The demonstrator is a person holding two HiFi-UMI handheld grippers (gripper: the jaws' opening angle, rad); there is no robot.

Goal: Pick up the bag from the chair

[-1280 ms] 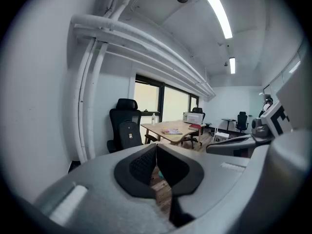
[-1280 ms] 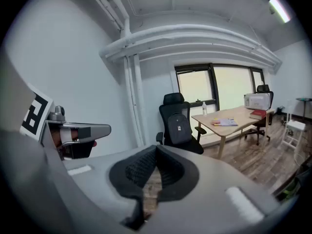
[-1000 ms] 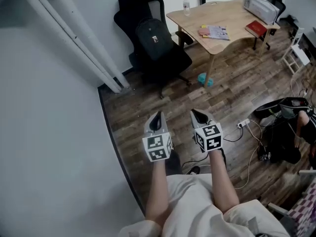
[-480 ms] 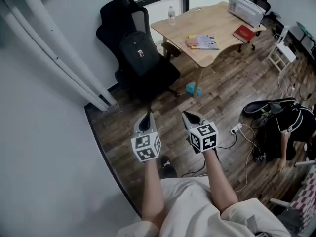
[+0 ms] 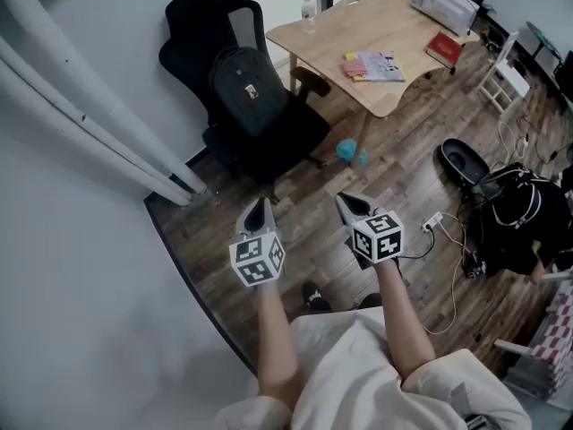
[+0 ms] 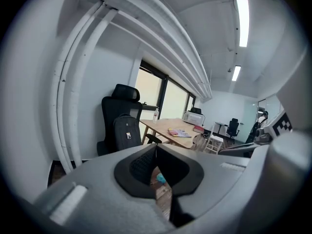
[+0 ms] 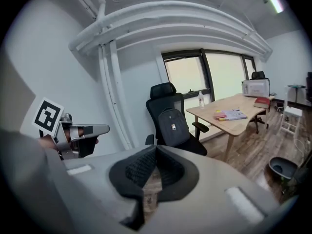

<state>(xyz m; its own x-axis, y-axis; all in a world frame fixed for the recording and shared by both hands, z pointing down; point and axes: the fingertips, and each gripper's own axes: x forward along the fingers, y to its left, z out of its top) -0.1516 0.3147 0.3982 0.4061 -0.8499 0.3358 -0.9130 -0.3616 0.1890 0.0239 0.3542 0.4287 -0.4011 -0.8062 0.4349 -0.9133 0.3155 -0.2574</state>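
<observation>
On padded black chair [image 5: 204, 12], boxy dark bag [image 5: 245, 90]

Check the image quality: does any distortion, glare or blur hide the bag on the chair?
Head view: even light, sharp; bag on chair plain. Left gripper view: heavy fisheye, black corners, ceiling light blown out. Right gripper view: same fisheye, window washed out.

Soft, even light fills the room, and the head view is crisp with only faint shadows on the floor [image 5: 421, 164]. In the left gripper view the ceiling strip lights [image 6: 242, 14] blaze white. The window [image 7: 207, 77] glows washed-out. Both gripper views bulge hard, ringed in black. The left tongs [image 6: 155, 147] and right tongs [image 7: 155, 149] loom close and blurred.
</observation>
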